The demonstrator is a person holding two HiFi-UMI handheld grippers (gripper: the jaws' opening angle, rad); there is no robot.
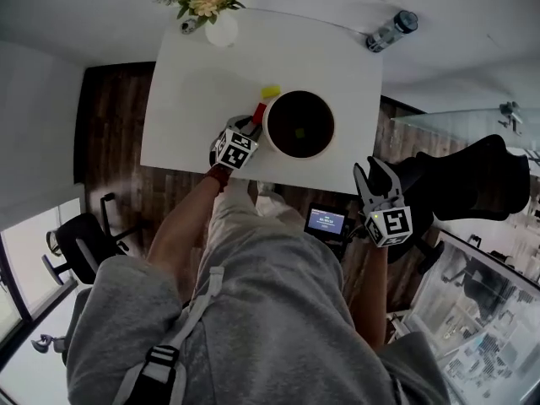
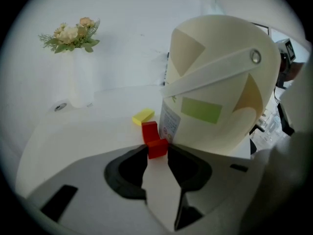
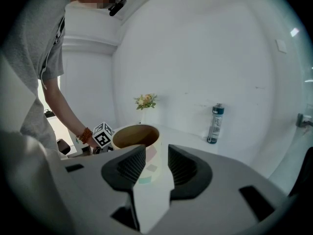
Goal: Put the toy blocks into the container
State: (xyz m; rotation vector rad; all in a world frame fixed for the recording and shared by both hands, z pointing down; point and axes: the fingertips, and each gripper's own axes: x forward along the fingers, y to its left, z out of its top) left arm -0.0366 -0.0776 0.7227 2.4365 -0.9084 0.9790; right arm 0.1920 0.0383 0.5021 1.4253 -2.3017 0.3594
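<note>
A: With the left gripper (image 2: 157, 152) nipping the red block (image 2: 155, 141) by the very tips of its jaws, what needs care?

B: Shallow hold. The block sits on the table (image 1: 202, 99), hard against the container (image 2: 220, 82) wall. My judgement: seat the pinch deeper, lift straight up past the tall rim, and release over the mouth. The wall is close, so a sideways nudge could shove the container.

A: Other blocks?

B: Yellow block (image 2: 143, 116), just behind the red one. On the table, outside the container, untouched.

A: Right gripper?

B: Right gripper (image 3: 156, 163) has its jaws spread with nothing between them. It is held off the table's near edge, aimed toward the container.

A: Surface, room?

B: White tabletop, smooth, mostly bare. Vase of flowers (image 1: 221, 25) at the far left corner, bottle (image 1: 391, 30) near the far right. Dark wood floor (image 1: 114, 116), white walls, office chair (image 1: 80, 239) to the left.
</note>
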